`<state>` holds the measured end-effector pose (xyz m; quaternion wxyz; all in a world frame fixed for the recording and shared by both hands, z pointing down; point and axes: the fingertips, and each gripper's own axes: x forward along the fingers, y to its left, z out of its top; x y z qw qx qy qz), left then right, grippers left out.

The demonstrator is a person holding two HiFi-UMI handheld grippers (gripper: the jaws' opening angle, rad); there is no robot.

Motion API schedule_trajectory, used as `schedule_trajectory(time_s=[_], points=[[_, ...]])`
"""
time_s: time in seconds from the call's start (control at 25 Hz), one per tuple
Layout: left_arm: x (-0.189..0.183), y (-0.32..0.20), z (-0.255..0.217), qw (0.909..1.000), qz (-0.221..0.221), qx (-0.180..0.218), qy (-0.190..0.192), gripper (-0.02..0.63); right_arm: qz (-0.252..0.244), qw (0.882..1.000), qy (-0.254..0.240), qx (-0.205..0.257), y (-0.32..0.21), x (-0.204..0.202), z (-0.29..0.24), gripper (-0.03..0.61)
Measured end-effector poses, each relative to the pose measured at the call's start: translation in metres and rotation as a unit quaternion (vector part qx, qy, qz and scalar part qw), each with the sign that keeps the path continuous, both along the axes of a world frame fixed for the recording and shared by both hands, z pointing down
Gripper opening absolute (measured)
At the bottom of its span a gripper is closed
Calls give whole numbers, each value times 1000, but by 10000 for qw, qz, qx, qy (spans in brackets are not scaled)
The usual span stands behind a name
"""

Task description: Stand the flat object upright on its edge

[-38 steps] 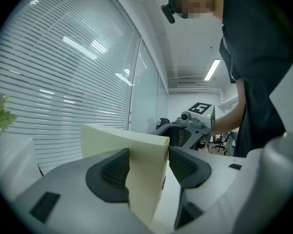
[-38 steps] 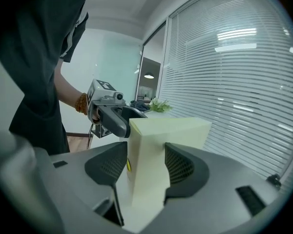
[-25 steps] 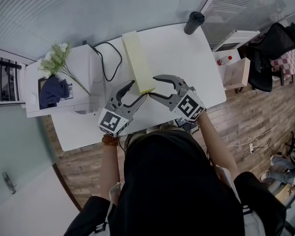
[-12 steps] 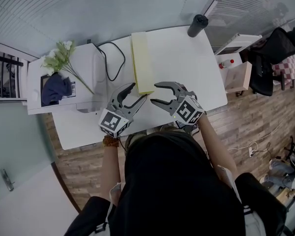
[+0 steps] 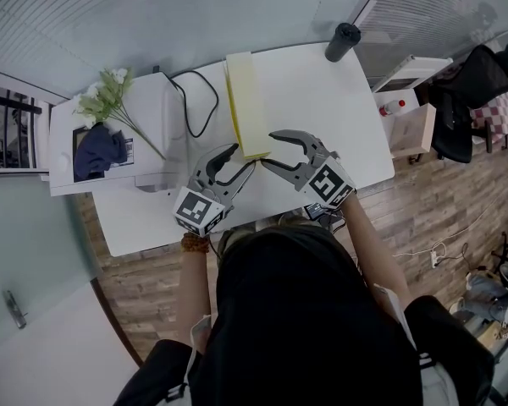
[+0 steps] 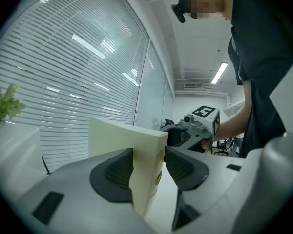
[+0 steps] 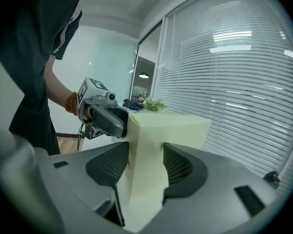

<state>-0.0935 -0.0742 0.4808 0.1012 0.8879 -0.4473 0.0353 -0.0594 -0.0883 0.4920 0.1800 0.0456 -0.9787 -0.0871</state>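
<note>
A pale yellow flat board (image 5: 247,100) stands on its long edge on the white table (image 5: 322,117) and runs away from me. Its near end sits between both grippers. My left gripper (image 5: 242,159) reaches in from the left. Its jaws have just been closing, and the board (image 6: 145,165) is between them with a pad against each face. My right gripper (image 5: 270,149) comes in from the right, and its pads also lie against both faces of the board (image 7: 146,165). Each gripper shows in the other's view.
A white machine (image 5: 144,134) with a black cable (image 5: 190,100) stands at the table's left. Green-and-white flowers (image 5: 106,100) and a dark blue cloth (image 5: 97,150) lie on it. A black cylinder (image 5: 343,41) stands at the far right corner. A white side cabinet (image 5: 402,108) is at the right.
The left gripper's jaws have narrowed onto the board's near end. Both hands stay at almost the same spot, and the board keeps its place.
</note>
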Motion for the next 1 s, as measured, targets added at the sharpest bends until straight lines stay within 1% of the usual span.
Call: schedule_trajectory(time_s=[0.12,0.24,0.32,0.4,0.52,0.64,0.72,0.84,0.92,1.0], points=[[1,-3,0,10000,-11,-26,43,207,51,10000,62,18,-1,-2,2,215],[-2,-2,-1,9999,-104,-1,88,207,63,9999,121,26,0,-1,3,215],[-6,0,-3,9996,-213,39,188,207,119,9999,102,5,-1,2,1,215],[-11,2,-6,9990,-339,100,266,207,273,9996,5,-75,-4,7,-3,215],[-21,10,-10,9982,-488,227,279,206,567,9982,-138,-167,-6,17,-10,215],[-32,20,-17,9970,-566,444,279,189,919,9949,-365,-215,-1,24,-23,215],[-35,29,-23,9963,-562,576,317,182,1249,9897,-644,-289,8,27,-35,215],[-35,39,-33,9946,-598,756,378,157,1898,9752,-1043,-464,20,38,-46,215],[-35,45,-41,9934,-643,890,345,121,2207,9665,-1242,-421,27,44,-53,213],[-34,51,-48,9925,-732,946,249,85,2375,9607,-1409,-272,36,46,-62,193]])
